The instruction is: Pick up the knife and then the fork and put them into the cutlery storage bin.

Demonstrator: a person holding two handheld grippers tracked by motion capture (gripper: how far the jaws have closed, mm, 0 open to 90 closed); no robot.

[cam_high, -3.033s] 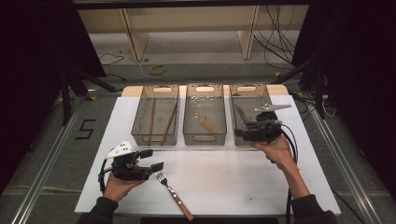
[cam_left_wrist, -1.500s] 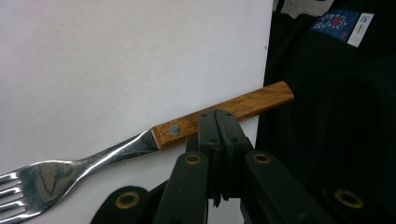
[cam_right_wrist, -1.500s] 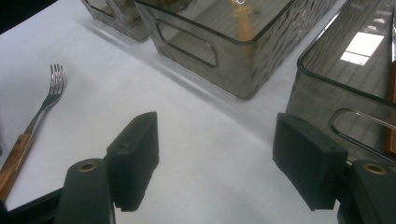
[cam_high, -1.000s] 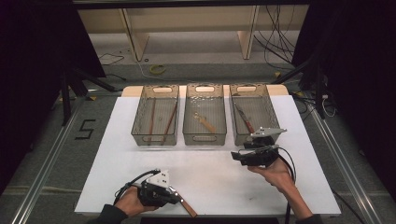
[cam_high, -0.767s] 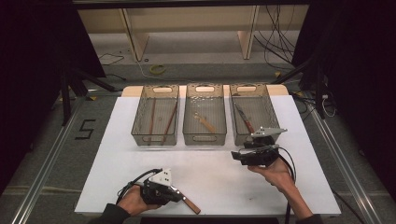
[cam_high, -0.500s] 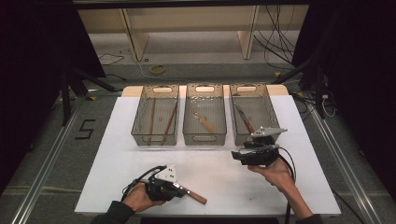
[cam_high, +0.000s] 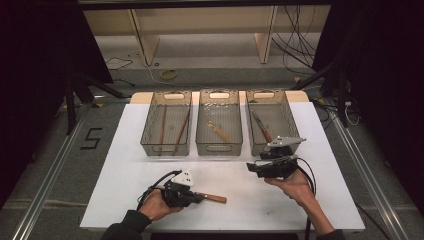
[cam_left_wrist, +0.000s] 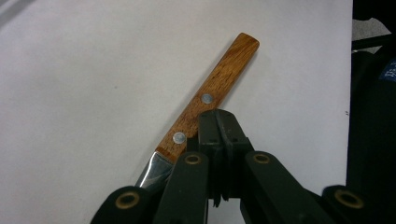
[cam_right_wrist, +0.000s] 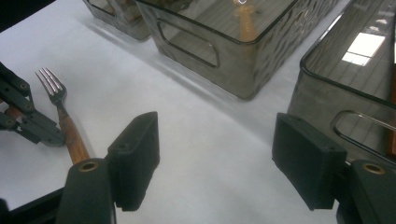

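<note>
L gripper (cam_high: 192,196): fingers together, tips at fork (cam_left_wrist: 205,100) handle, grip unclear.
R gripper (cam_right_wrist: 217,161): fingers apart, empty, near bins (cam_high: 219,150).
Fork: flat on worktop (cam_high: 250,200).

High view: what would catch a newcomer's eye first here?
Three smoky bins stand in a row at the far side of the white table. Near the front, the shut left tool sits beside a wooden-handled fork, and the open right tool hovers empty at the right.
</note>
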